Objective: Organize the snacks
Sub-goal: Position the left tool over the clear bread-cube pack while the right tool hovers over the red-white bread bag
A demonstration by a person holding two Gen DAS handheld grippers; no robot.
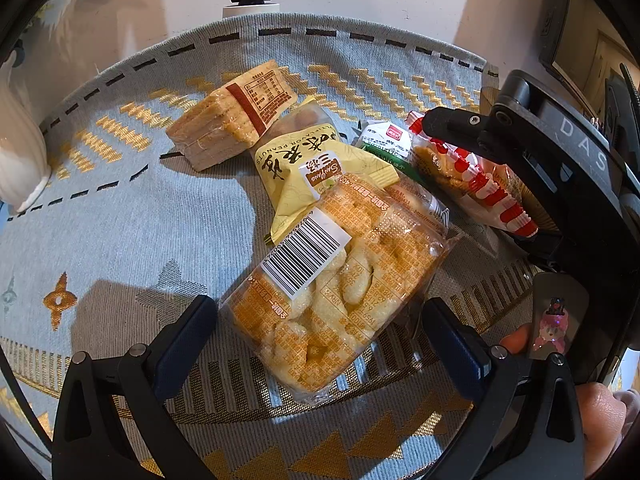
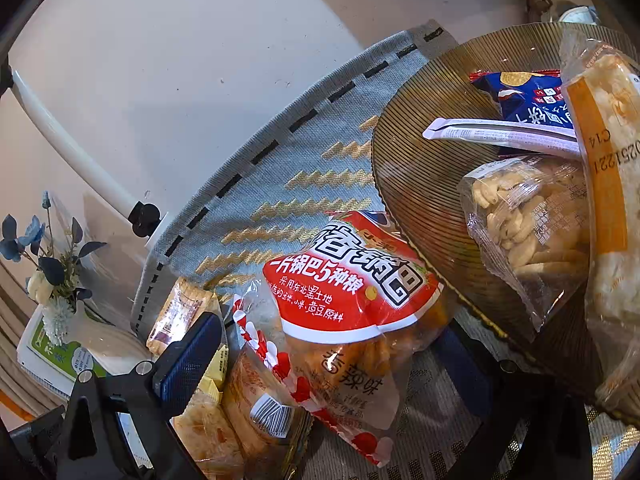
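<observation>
In the left wrist view my left gripper (image 1: 320, 340) is open, its fingers on either side of a clear bag of orange puffed snacks (image 1: 340, 288) with a barcode label, lying on the tablecloth. Behind it lie a yellow peanut packet (image 1: 316, 168), a wrapped cracker stack (image 1: 232, 120) and a small green-white packet (image 1: 384, 140). My right gripper (image 1: 516, 184) straddles the red-and-white crisp bag (image 1: 480, 180). In the right wrist view the right gripper (image 2: 328, 360) is open around that red-and-white bag (image 2: 348, 300), which lies beside the amber ribbed glass bowl (image 2: 420, 160).
The bowl holds a blue packet (image 2: 524, 92), a white stick packet (image 2: 500, 132), a clear biscuit bag (image 2: 528, 224) and an orange-banded rice-cake pack (image 2: 608, 160). A white vase (image 1: 16, 152) with blue flowers (image 2: 44, 256) stands at the cloth's left edge. A round grey-blue patterned tablecloth (image 1: 120, 216) covers the table.
</observation>
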